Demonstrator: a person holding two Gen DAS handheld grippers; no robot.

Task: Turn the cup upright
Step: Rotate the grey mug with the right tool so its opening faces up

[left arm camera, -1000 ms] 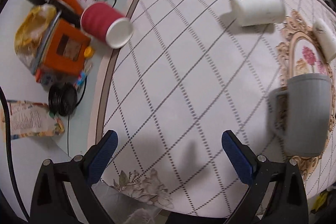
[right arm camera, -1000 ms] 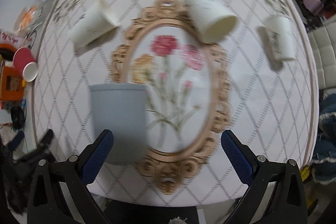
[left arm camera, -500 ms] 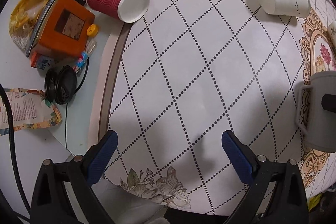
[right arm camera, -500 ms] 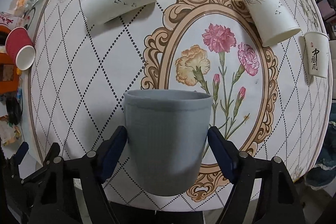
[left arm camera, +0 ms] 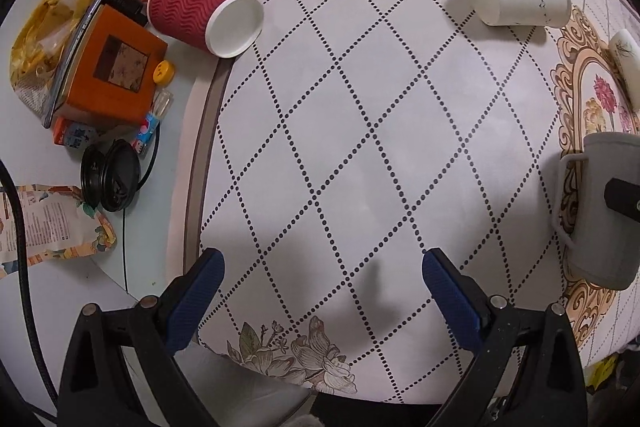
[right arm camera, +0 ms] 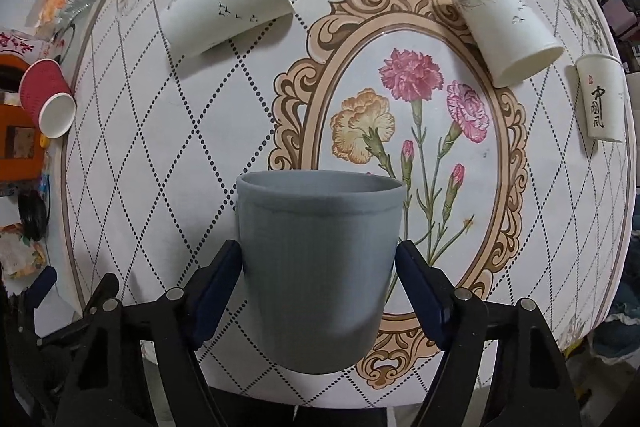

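A grey ribbed mug (right arm camera: 318, 267) stands with its rim up between the fingers of my right gripper (right arm camera: 318, 267), which is shut on its sides. It sits near the front edge of the flowered mat (right arm camera: 160, 131). The mug also shows at the right edge of the left wrist view (left arm camera: 600, 207), handle toward that camera. My left gripper (left arm camera: 322, 275) is open and empty over the mat's front left part. Two white paper cups (right arm camera: 224, 7) (right arm camera: 504, 27) lie on their sides farther back. A third white cup (right arm camera: 600, 99) stands at the far right.
A red ribbed paper cup (left arm camera: 200, 11) lies on its side at the mat's left edge. Left of the mat lie an orange box (left arm camera: 108, 67), a black lid (left arm camera: 110, 175), snack bags (left arm camera: 52, 223) and a cable.
My right gripper closed on the grey mug, and the mug now sits nearer the camera between the fingers. The left gripper moved slightly forward and stayed open.
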